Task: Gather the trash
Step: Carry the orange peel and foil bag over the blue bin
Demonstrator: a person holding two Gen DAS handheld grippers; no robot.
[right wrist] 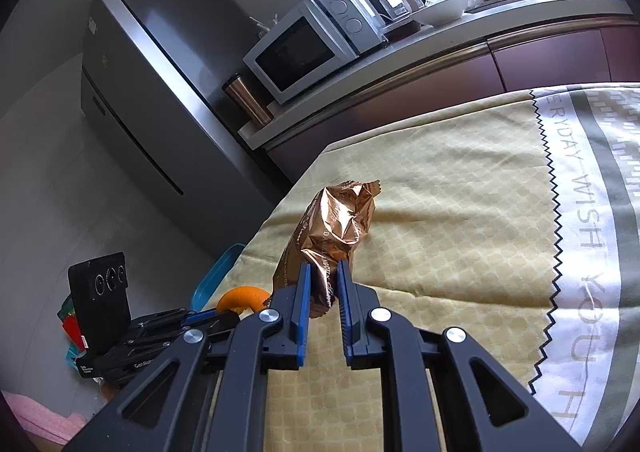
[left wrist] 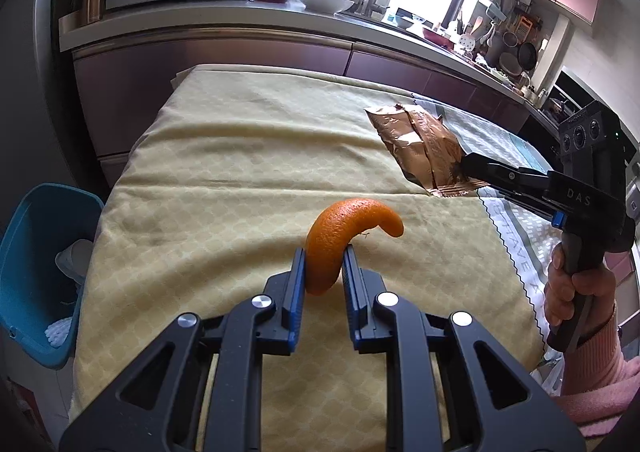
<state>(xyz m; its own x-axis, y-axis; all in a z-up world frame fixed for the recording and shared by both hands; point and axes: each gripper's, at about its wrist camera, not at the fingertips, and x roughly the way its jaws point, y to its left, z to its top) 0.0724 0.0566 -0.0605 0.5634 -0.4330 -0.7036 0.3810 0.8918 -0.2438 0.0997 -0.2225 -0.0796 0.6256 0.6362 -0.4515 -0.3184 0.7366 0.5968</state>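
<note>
— While both tools are being looked at, what is being held by each?

— A curved strip of orange peel is being clamped between the blue pads of the left gripper, the jaws drawn in on it and the peel being carried clear of the yellow tablecloth. A crumpled bronze foil wrapper is being pinched at its lower end by the right gripper, jaws likewise drawn together on it — the rest of the wrapper is sticking up and forward, above the cloth.

— Which step is being worked on, then?

— By the look of it, the pick-up is done for both pieces and the carry to the bin is being made. A blue bin is being shown off the table's left edge in the left view, low beside the table, with some pale rubbish already lying in it.

— What is being asked of the next move?

— Probably each piece is to be brought out past the table edge and over the bin's mouth before the jaws are let apart. The peel is nearer; the wrapper is being held farther to the right, so it would have to be taken across the table — and, being light foil, it may cling or drift when released.
</note>
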